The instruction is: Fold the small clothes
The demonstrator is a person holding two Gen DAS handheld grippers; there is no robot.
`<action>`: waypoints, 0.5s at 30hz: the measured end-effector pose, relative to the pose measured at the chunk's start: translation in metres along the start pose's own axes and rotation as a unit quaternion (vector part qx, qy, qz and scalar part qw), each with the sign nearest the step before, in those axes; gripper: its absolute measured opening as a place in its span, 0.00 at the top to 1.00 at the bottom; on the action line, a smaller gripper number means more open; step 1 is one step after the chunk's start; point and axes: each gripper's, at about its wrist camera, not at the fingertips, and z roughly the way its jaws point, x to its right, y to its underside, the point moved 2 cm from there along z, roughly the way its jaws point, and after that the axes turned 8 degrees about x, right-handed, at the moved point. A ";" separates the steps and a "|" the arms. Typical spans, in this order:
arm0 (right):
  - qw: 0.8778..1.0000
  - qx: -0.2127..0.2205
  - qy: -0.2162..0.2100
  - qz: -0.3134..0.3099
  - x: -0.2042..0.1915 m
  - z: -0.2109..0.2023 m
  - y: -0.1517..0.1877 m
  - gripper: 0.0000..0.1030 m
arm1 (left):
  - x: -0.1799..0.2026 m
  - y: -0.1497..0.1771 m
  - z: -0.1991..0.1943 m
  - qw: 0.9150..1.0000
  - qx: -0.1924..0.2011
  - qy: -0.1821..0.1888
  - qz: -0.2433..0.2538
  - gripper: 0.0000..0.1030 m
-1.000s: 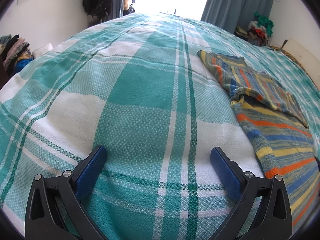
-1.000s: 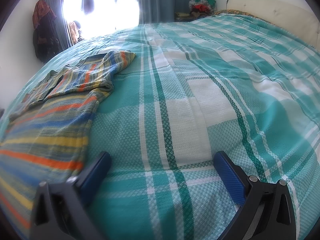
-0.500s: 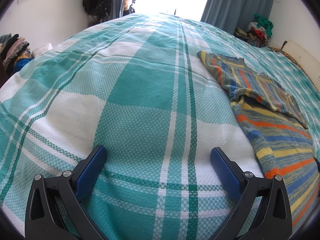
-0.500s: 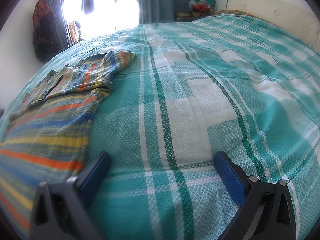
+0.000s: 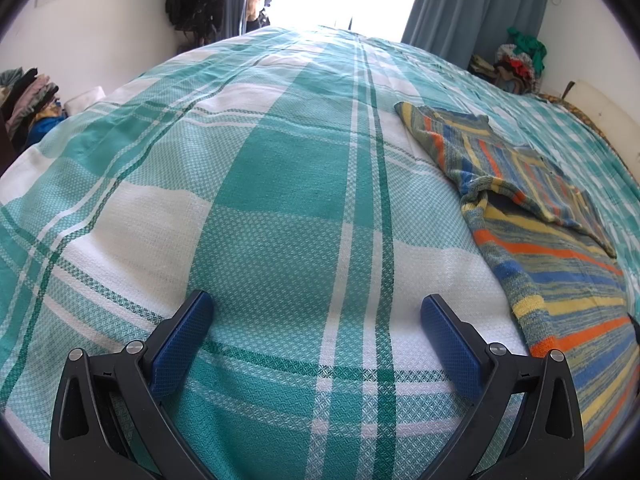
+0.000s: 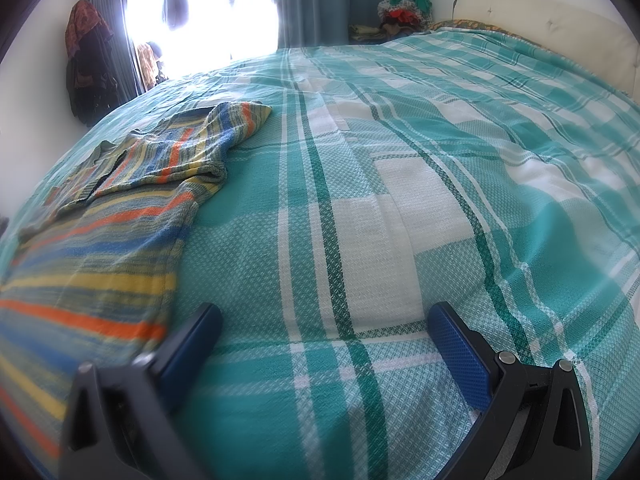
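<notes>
Left gripper [image 5: 316,308]: fingers spread wide apart, nothing between them; it hung low over bare bedspread.
Left gripper pads [image 5: 180,344]: blue and textured, set on black arms; both pads were clear of the garment.
Right gripper [image 6: 324,320]: fingers likewise spread wide, nothing held; it sat low over the bedspread.
Right gripper pads [image 6: 460,360]: blue on black arms; the left-hand pad was blurred and lay just beside the sweater's lower edge, and whether it touched the knit cannot be told.
Striped sweater [image 5: 560,264]: knitted in orange, yellow, blue and grey-green bands, it lay spread on the bed to the right of the left gripper, reaching from beside that gripper's right finger away ahead of it. Seen from the right gripper, the sweater [image 6: 104,248] lay to its left, hem nearest and the upper part farther ahead.
Sleeve [image 5: 448,136]: one sleeve lay folded across the chest, its cuff pointing away ahead of the left gripper.
Bedspread [image 5: 280,184]: teal and white plaid with dark green lines, it filled the ground under and ahead of both grippers.
Curtain [image 5: 472,8]: grey-blue, far ahead and right of the left gripper, beside a bright doorway.
Clothes pile [image 5: 520,60]: heaped far ahead right, past the bed's edge.
Headboard [image 6: 560,36]: pale and padded, far ahead right of the right gripper.
</notes>
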 end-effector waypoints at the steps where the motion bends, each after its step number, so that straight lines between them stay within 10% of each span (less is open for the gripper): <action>1: 1.000 0.000 0.000 0.000 -0.001 0.001 0.000 0.01 | 0.000 0.000 0.000 1.000 0.000 0.000 0.000 0.01; 10: 0.999 -0.043 -0.022 -0.008 0.002 -0.006 -0.014 0.01 | 0.010 -0.014 -0.021 0.998 -0.060 -0.024 0.026 0.03; 15: 0.993 -0.057 -0.103 0.017 0.014 -0.077 -0.025 0.06 | 0.030 0.006 -0.110 0.993 -0.076 0.082 0.035 0.04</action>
